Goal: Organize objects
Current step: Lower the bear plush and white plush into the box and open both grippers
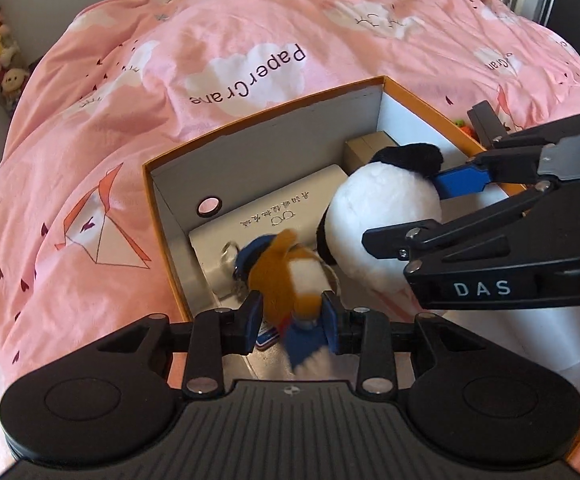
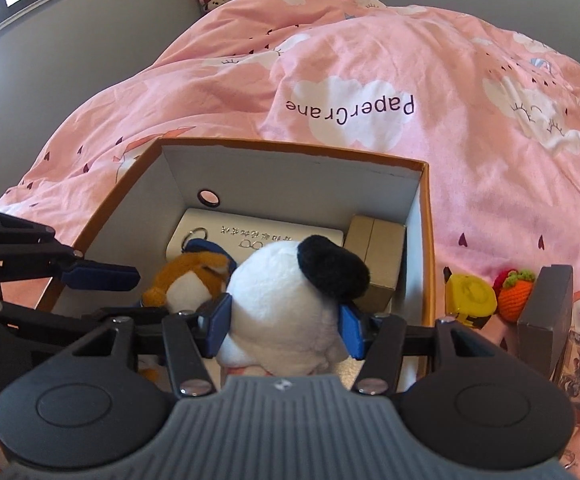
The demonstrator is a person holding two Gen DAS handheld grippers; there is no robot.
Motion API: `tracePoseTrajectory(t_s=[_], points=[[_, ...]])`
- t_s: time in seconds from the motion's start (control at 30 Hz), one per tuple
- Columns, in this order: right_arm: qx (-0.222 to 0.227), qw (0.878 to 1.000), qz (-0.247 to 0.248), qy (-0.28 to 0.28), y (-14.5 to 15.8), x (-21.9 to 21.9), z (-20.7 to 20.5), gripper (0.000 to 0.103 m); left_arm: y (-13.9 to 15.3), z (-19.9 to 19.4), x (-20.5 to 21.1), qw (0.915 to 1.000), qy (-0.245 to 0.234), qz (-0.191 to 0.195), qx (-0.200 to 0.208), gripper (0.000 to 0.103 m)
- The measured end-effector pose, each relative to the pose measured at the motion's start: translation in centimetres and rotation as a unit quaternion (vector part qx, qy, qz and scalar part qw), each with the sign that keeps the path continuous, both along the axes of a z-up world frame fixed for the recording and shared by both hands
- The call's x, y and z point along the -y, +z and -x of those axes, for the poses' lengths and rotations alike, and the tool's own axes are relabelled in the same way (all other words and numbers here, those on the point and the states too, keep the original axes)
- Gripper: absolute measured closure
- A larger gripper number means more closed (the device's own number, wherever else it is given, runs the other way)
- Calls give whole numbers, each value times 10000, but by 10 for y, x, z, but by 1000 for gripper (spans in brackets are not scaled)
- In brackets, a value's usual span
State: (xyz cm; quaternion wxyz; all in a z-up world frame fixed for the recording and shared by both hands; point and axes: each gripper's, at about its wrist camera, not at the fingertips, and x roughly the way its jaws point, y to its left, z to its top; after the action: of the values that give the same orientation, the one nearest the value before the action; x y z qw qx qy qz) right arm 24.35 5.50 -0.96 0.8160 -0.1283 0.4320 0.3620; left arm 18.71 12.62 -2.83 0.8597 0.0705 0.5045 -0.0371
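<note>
Your orange-edged cardboard box (image 2: 426, 216) sits open on the pink quilt (image 1: 249, 40), white inside, with a round hole in its far wall.

Contents, far end: a white case (image 2: 285, 236) with printed characters lies flat on the floor of the box. A small tan carton (image 2: 378, 256) stands in the far right corner, just beside the case.

Your right gripper (image 2: 283, 326) pinches the white plush with the black ear (image 2: 290, 304); both blue pads press into its sides. The plush is inside the box walls, in front of the carton. Whether it rests on the floor cannot be told.

Your left gripper (image 1: 292, 322) pinches the orange-and-white plush keychain (image 1: 290, 276), pads closed on its lower body. It hangs over the near left part of the box, above the white case and touching the white plush. Its blue strap and metal ring (image 2: 195, 234) lie toward the case. A small flat object below the left pad is too hidden to identify.

Outside the box, on the quilt to its right: a yellow plush (image 2: 470, 296), a crocheted orange-and-red toy (image 2: 514, 288) just beside it, and a grey flat box (image 2: 546, 312) standing on edge.
</note>
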Motion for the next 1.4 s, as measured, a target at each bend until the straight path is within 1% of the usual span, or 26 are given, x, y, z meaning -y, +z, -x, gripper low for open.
tracePoseTrajectory(t_s=[0.13,0.27,0.37,0.43,0.47,0.5,0.57,0.67,0.7,0.83,0.97,1.03,1.07,1.1,1.2,1.27,1.33,1.37,1.4], points=[[-52,9998,75,150,-2,-5,2,45,2,3,3,9996,-200,-200,6,62],[-21,9996,227,179,-4,-9,3,45,12,10,3,9974,-583,-432,36,54],[-57,9997,214,90,-6,-12,3,45,17,18,3,9936,-1001,-524,29,50],[15,9998,209,16,-8,-15,6,45,19,22,4,9915,-1185,-541,50,44],[39,9997,224,-4,-10,-18,7,45,19,24,6,9898,-1311,-562,57,40],[23,9997,236,-2,-13,-21,8,45,19,26,9,9876,-1440,-615,76,38],[-111,9996,249,29,-20,-26,9,44,17,29,16,9827,-1686,-767,73,37],[-72,9996,266,103,-20,-29,10,41,11,28,26,9750,-2050,-859,-48,34],[-126,9995,241,143,-19,-28,9,40,9,27,28,9726,-2146,-889,-83,32],[-535,9982,41,274,-13,-19,-1,39,-3,20,35,9627,-2471,-1053,-322,30],[-1026,9938,-155,401,-13,-8,-13,38,-18,14,38,9556,-2643,-1208,-488,30],[-1165,9915,-238,522,-13,-3,-15,39,-26,12,41,9506,-2749,-1320,-576,30],[-1126,9918,-209,571,-13,-1,-15,46,-31,12,43,9473,-2819,-1386,-627,30],[-1056,9924,-153,620,-13,-1,-14,50,-35,12,46,9436,-2902,-1456,-654,30],[-953,9923,-180,768,-14,1,-11,50,-43,12,53,9335,-3065,-1766,-589,29],[-783,9930,-177,864,-13,-1,-7,52,-47,11,54,9293,-3109,-1903,-597,30],[-628,9933,-150,955,-13,-5,-5,52,-51,12,55,9205,-3223,-2135,-560,30],[-579,9935,-136,973,-12,-6,-4,52,-54,13,55,9147,-3265,-2328,-496,35],[-550,9937,-124,974,-12,-7,-4,52,-56,13,55,9097,-3306,-2470,-470,38]])
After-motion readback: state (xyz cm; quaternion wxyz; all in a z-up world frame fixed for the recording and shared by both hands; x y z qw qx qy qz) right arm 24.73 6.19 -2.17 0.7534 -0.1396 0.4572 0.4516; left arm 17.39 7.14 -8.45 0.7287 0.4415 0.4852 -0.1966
